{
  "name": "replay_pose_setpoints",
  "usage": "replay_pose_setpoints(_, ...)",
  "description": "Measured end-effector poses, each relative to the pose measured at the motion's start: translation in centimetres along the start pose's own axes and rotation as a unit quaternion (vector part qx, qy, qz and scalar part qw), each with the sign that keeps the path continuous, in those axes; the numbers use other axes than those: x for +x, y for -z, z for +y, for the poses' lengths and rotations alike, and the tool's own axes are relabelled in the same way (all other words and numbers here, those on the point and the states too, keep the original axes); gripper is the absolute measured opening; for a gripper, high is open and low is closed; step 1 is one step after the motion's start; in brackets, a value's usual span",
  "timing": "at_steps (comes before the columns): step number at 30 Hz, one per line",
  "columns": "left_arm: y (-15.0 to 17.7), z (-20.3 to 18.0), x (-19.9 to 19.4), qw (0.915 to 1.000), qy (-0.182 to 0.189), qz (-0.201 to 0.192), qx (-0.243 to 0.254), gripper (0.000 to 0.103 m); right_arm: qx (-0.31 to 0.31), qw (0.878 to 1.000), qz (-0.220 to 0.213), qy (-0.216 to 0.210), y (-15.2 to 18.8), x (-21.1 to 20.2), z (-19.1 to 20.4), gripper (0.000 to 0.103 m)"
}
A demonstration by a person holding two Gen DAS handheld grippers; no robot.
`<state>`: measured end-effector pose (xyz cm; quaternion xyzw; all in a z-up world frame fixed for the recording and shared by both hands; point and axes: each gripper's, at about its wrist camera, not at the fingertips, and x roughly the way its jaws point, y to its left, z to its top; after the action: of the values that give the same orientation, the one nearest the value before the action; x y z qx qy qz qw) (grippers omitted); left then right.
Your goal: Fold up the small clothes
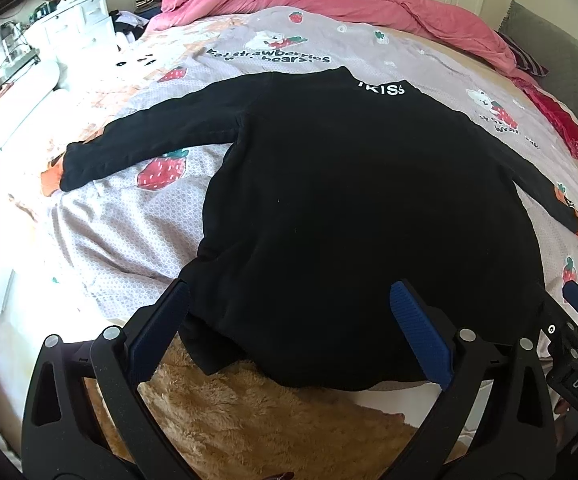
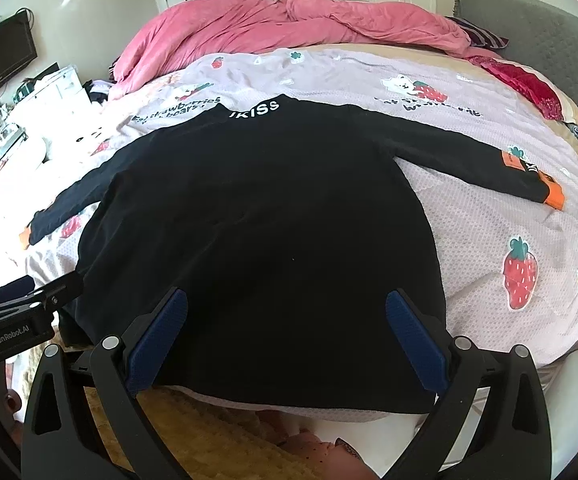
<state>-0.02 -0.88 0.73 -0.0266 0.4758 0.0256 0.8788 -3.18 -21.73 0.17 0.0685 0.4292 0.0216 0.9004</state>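
Note:
A black long-sleeved top (image 1: 353, 208) (image 2: 257, 220) lies flat on the bed, back up, collar with white lettering at the far side, both sleeves spread out. Its orange cuffs (image 2: 553, 196) show at the sleeve ends. My left gripper (image 1: 289, 300) stands open over the hem's left part, blue pads (image 1: 419, 332) apart, nothing between them. My right gripper (image 2: 287, 304) is open too, above the hem's right part. The hem hangs slightly over the bed's near edge. Each gripper shows at the side of the other's view.
A lilac strawberry-print sheet (image 2: 489, 240) covers the bed. A crumpled pink duvet (image 2: 289, 24) lies along the far side, a grey headboard (image 2: 549, 40) at right. A tan shaggy rug (image 1: 229, 412) lies below the near edge. White furniture (image 1: 73, 20) stands at left.

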Motion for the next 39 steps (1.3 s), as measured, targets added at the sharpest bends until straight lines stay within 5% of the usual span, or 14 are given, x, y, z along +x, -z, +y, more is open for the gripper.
replay_pose_setpoints(39,-1.1,-0.3,1.2,0.9999,-0.015,0.005,0.007,0.094,0.001,1.0,-0.005,0.005,-0.8,0.5,0.0,0.099)
